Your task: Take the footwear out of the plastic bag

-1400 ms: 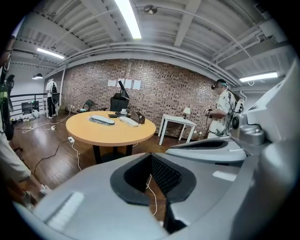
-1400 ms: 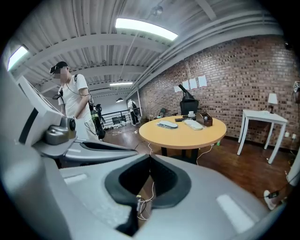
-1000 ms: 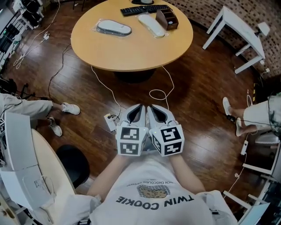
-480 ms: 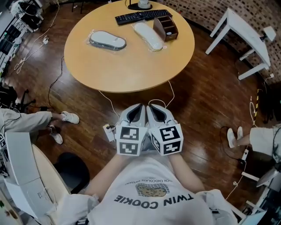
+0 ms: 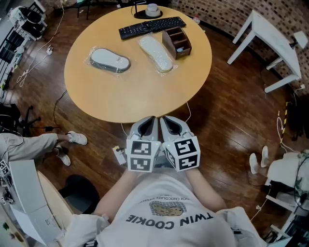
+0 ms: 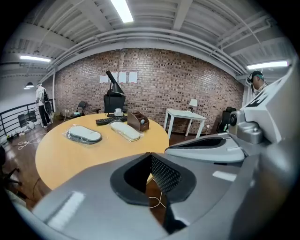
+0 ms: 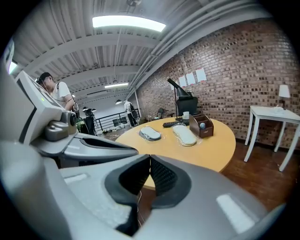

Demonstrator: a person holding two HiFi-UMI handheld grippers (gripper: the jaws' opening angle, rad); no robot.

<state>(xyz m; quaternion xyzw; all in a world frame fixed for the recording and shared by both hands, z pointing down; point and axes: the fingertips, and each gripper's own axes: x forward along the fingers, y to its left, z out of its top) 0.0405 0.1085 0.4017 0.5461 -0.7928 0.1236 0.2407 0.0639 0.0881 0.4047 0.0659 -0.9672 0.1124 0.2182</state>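
Observation:
Two pieces of footwear lie in clear plastic bags on the round wooden table: a grey-soled one at the left and a white one nearer the middle. Both also show in the left gripper view, the grey-soled one and the white one, and in the right gripper view. My left gripper and right gripper are held side by side before my chest, just short of the table's near edge. Each is shut with nothing between its jaws.
A black keyboard, a brown wooden organiser and a cup stand at the table's far side. A white side table is at the right. A seated person's feet, a power strip, floor cables and a black stool are at the left.
The table has come nearer to the grippers, its near edge now just above their tips. Both grippers stay shut and together. The shoes at the right have shifted lower in view.

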